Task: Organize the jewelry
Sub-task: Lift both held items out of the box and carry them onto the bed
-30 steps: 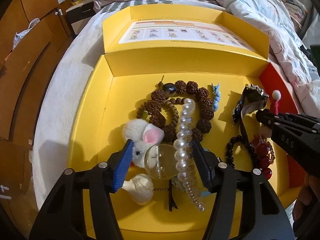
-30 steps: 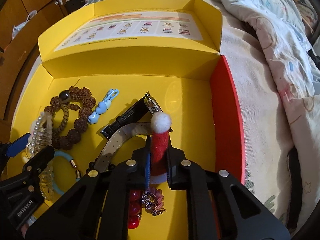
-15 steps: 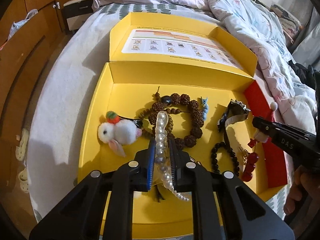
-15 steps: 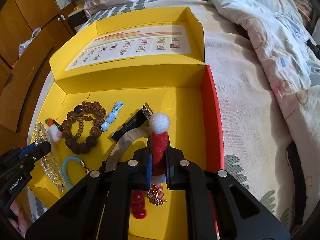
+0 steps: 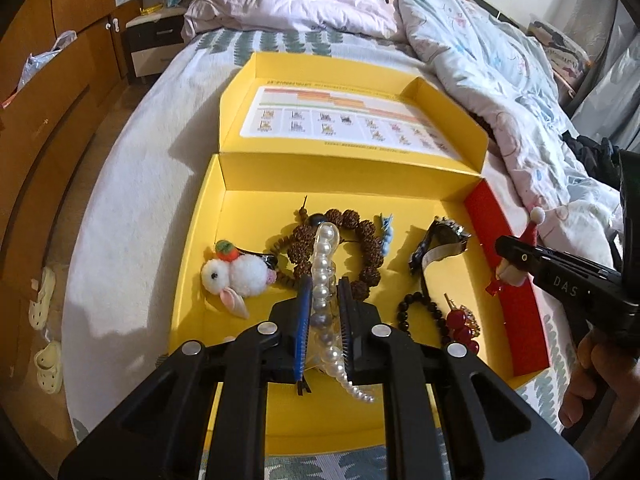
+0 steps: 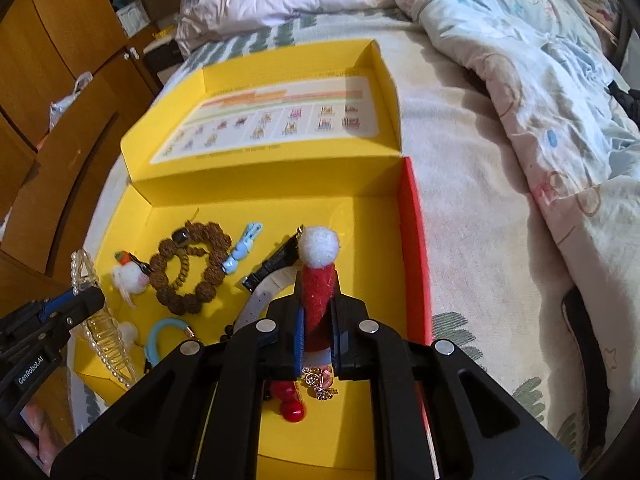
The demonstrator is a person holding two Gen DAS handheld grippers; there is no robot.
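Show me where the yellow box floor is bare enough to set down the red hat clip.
Barest floor: the strip between the watch and the red wall of the yellow box, plus the band under the back wall. The near left corner, by the bunny clip, is open too. The middle is crowded: brown bead bracelet, black beads, red berries.

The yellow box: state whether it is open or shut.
Open. The yellow box has its lid folded back, baring the printed sheet inside it.

My left gripper (image 5: 323,292) pinches glossy smooth pearls (image 5: 325,256); my right gripper (image 6: 317,300) pinches a fuzzy felt hat (image 6: 318,280). The box (image 5: 208,216) is matt cardboard.
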